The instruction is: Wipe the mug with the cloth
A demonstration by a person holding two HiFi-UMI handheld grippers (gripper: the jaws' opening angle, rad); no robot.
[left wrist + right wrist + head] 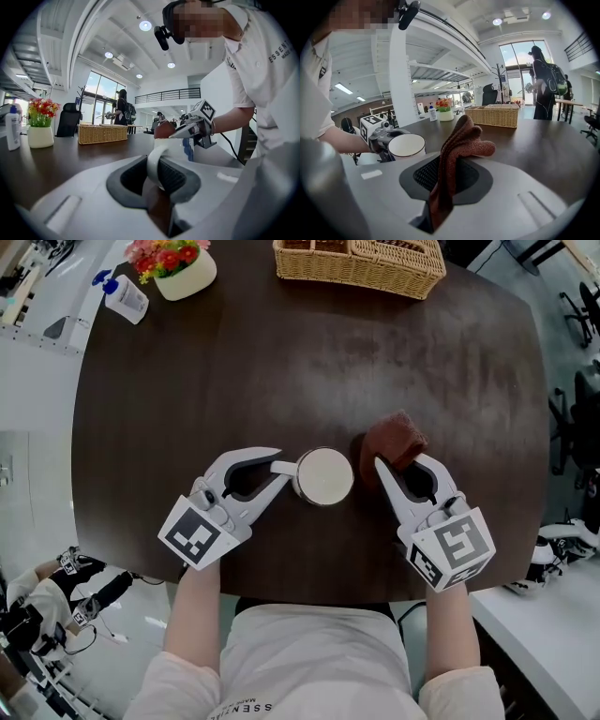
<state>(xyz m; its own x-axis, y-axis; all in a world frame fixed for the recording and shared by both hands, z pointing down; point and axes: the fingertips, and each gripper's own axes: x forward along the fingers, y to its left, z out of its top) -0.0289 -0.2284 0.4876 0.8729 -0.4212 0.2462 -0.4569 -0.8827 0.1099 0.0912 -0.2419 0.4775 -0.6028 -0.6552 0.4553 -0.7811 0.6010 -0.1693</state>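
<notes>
One mug (324, 475), one cloth (394, 440), one basket (356, 276), one flowerpot (185, 276), one bottle (125, 296), two tongs (281, 468) (398, 465).

The mug (324, 475) looked smooth, glossy white ceramic, the cloth (394, 440) a rough, nubbly brown weave, the table (309, 371) dark matt wood grain, and the basket (375, 276) coarse woven wicker.

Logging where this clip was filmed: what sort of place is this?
Probably an open office or lab atrium: there is a mezzanine railing, tall windows, and a dark table holding a wicker basket.
</notes>
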